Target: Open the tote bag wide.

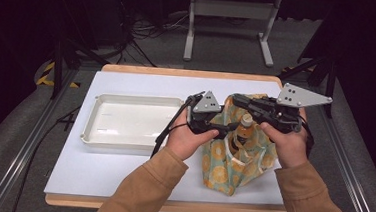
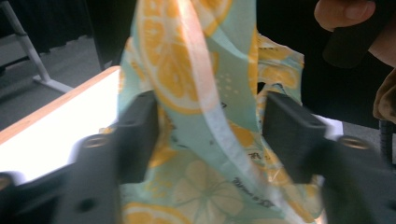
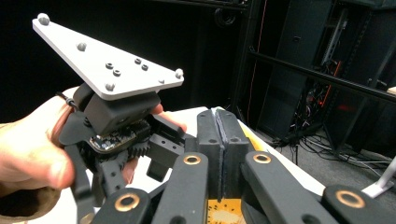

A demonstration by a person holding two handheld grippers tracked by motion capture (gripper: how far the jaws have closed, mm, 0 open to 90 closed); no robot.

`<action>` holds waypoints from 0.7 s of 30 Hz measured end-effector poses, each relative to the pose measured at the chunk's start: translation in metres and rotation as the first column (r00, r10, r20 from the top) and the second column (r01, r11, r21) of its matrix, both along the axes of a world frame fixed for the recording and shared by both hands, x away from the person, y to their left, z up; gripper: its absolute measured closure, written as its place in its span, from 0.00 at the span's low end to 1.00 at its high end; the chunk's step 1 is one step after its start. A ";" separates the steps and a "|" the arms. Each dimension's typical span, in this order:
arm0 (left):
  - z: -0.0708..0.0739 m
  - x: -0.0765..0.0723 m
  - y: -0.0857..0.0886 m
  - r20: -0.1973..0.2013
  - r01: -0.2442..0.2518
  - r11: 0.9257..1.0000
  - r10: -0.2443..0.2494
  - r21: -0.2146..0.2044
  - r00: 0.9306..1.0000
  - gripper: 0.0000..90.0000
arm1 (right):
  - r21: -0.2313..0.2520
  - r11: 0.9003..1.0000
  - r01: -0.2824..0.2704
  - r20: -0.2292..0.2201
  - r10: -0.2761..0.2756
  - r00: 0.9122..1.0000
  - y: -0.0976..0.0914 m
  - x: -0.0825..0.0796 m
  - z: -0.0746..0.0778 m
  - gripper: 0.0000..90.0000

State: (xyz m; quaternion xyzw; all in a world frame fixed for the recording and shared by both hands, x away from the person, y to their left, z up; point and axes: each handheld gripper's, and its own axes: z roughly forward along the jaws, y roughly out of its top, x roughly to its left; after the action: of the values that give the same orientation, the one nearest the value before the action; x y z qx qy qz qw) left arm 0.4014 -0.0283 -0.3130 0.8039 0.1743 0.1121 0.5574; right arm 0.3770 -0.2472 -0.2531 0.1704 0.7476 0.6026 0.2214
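Two hand-held grippers meet over a teal cloth bag printed with orange slices (image 1: 232, 159), which sits on the white table top (image 1: 121, 166) toward its right side, near the front edge. A brown bottle with a pale cap (image 1: 245, 126) stands inside the bag's open mouth. The left gripper (image 1: 214, 124) reaches in from the left; in the left gripper view its jaws stand about half open with a strip of the bag's fabric (image 2: 196, 93) hanging between them, and whether the pads press it I cannot tell. The right gripper (image 3: 223, 154) has its jaws pressed fully together, a bit of orange-print cloth showing just below them. A white rectangular plastic tray (image 1: 94, 129) lies left of the bag.
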 end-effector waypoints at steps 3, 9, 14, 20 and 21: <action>0.001 0.000 0.003 0.015 -0.021 1.000 0.020 0.007 1.000 0.69 | 0.000 1.000 0.001 0.001 -0.001 1.000 -0.001 0.000 -0.001 0.99; 0.003 -0.001 0.007 0.020 -0.049 0.999 0.049 0.021 0.999 0.90 | 0.001 1.000 0.001 -0.003 -0.001 1.000 -0.006 -0.002 -0.003 0.99; 0.004 -0.001 0.009 0.022 -0.059 0.998 0.059 0.018 0.998 0.94 | 0.013 1.000 0.007 -0.017 -0.006 1.000 -0.016 -0.005 -0.005 0.93; 0.003 0.002 0.012 0.010 -0.066 0.998 0.066 0.010 0.998 0.96 | 0.034 0.999 0.025 -0.027 -0.024 0.999 -0.032 -0.014 -0.005 0.72; 0.003 0.002 0.013 0.009 -0.068 0.998 0.068 0.007 0.998 0.96 | 0.041 0.999 0.029 -0.028 -0.028 0.999 -0.036 -0.016 -0.004 0.68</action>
State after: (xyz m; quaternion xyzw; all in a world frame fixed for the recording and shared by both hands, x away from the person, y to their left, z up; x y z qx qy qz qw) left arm 0.4036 -0.0155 -0.3099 0.7991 0.1989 0.1351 0.5510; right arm 0.3612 -0.2832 -0.2572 0.1937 0.7353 0.6125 0.2161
